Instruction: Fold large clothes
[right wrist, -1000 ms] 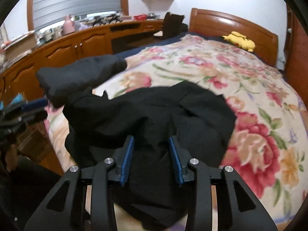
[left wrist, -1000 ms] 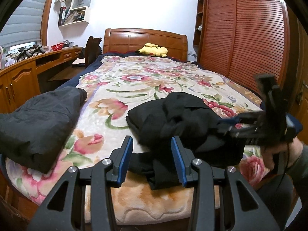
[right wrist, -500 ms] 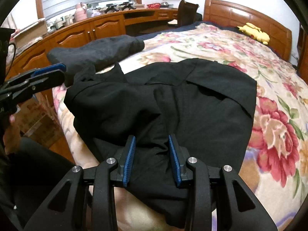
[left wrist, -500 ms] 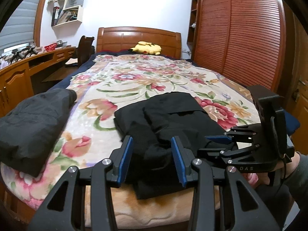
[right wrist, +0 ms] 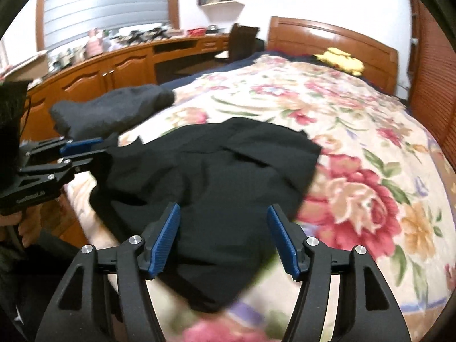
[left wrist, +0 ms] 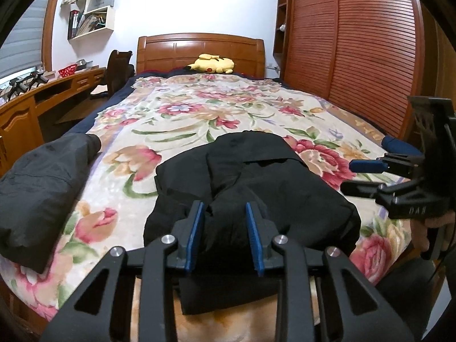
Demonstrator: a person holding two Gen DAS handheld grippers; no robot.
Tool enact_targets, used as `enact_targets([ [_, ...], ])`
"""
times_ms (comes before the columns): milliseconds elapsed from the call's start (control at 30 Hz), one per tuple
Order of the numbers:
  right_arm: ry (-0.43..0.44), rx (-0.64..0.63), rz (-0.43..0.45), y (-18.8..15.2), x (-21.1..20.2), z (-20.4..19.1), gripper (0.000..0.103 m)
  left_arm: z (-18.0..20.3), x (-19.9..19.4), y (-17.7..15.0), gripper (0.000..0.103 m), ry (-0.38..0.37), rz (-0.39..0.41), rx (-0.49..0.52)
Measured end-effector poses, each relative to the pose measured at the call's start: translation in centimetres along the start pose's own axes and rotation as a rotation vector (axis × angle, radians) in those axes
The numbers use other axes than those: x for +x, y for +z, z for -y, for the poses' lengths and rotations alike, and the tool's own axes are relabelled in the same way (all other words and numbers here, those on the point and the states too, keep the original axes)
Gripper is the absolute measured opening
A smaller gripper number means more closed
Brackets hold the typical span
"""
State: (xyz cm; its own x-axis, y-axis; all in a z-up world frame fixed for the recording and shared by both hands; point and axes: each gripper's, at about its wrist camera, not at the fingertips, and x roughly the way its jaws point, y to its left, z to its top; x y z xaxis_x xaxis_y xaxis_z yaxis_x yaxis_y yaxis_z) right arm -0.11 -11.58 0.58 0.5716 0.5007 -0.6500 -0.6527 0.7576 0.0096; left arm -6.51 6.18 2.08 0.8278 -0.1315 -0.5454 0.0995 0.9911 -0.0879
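A black garment (left wrist: 270, 188) lies bunched and partly folded near the foot of the floral bed (left wrist: 199, 119). My left gripper (left wrist: 225, 208) hangs over its near left part. The jaws are closing with a fold of the black cloth between the pads, and I cannot see them pressing it. From the right wrist view the left gripper (right wrist: 107, 149) reaches the black garment's (right wrist: 222, 165) left edge. My right gripper (right wrist: 223, 213) is over the near edge. Its jaws are opening wide and grip nothing. The left wrist view shows the right gripper (left wrist: 346, 177) beside the garment's right side.
A dark grey folded garment (left wrist: 42, 182) lies at the bed's left edge. A yellow plush toy (left wrist: 212, 64) rests by the headboard. A wooden desk (left wrist: 28, 108) and a chair (left wrist: 116, 68) stand to the left, and a slatted wardrobe (left wrist: 356, 42) to the right.
The black garment has come down flatter on the bed. My right gripper's jaws have spread wide and let the cloth go. My left gripper has moved in over the garment and its jaws have narrowed.
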Motion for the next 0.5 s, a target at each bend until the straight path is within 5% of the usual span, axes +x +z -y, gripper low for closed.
enact_targets([
  [400, -0.028, 0.035, -0.018, -1.8, 0.1, 2.7, 0.065, -0.1, 2.3, -1.6, 0.028, -0.003, -0.124, 0.093],
  [500, -0.024, 0.041, -0.020, -2.0, 0.5, 3.1, 0.065, -0.1, 2.4, -2.1, 0.012, -0.040, -0.136, 0.089],
])
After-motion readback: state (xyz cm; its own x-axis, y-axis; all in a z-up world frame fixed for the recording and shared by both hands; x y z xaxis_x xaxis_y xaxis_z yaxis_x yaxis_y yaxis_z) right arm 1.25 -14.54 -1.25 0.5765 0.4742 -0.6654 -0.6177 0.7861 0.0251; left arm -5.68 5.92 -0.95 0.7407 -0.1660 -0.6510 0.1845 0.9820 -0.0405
